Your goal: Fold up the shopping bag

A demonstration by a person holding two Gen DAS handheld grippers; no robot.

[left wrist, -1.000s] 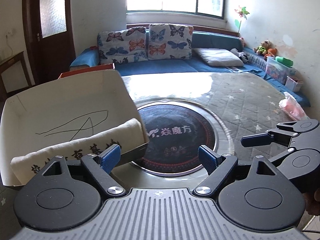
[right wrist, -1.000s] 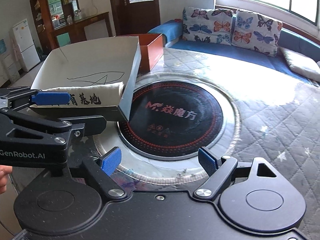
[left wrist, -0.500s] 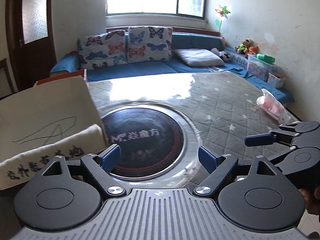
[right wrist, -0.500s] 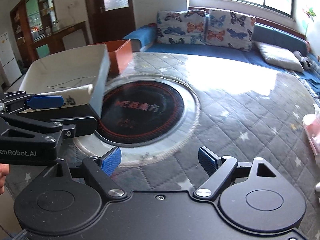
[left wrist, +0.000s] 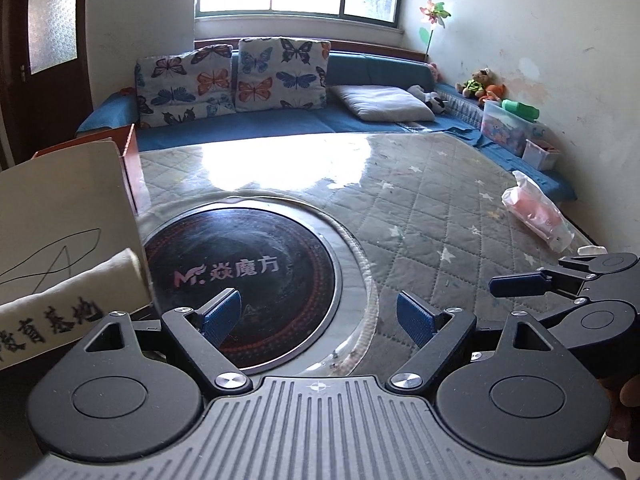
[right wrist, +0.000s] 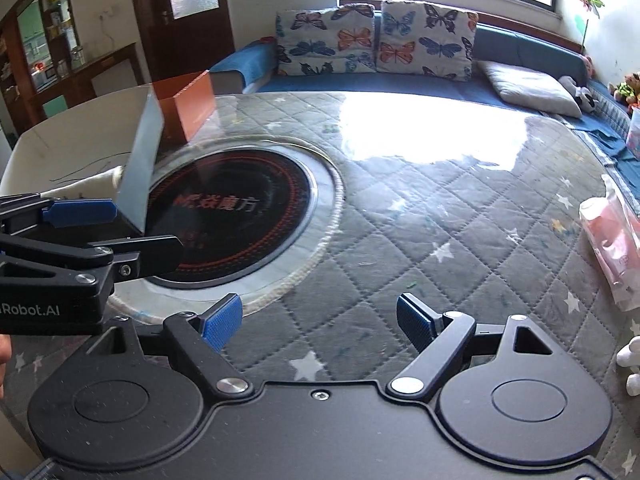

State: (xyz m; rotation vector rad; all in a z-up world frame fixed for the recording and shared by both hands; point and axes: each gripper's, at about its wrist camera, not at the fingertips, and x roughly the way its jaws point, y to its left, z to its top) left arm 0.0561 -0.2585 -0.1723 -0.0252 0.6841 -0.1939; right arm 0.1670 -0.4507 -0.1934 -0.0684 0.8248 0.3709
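Observation:
A folded cream cloth bag (left wrist: 68, 308) with black printed characters lies inside a white open box (left wrist: 60, 200) at the table's left side. My left gripper (left wrist: 320, 312) is open and empty, just right of the box, over the round black cooktop (left wrist: 240, 276). In the right wrist view the bag (right wrist: 92, 184) shows only as a strip behind the box's grey wall (right wrist: 140, 176), with the left gripper (right wrist: 132, 228) in front of it. My right gripper (right wrist: 320, 320) is open and empty above the quilted table cover (right wrist: 400, 240). It also appears at the right edge of the left wrist view (left wrist: 516, 304).
An orange box (right wrist: 188, 104) stands behind the white box. A pink plastic packet (left wrist: 536, 212) lies near the table's right edge, and a small white object (right wrist: 630, 364) sits at the far right. A blue sofa (left wrist: 280, 124) with butterfly cushions runs behind the table.
Both views have swung to the right, away from the white box, which now sits at the far left. Both grippers stay open and empty; the bag has not moved in the box.

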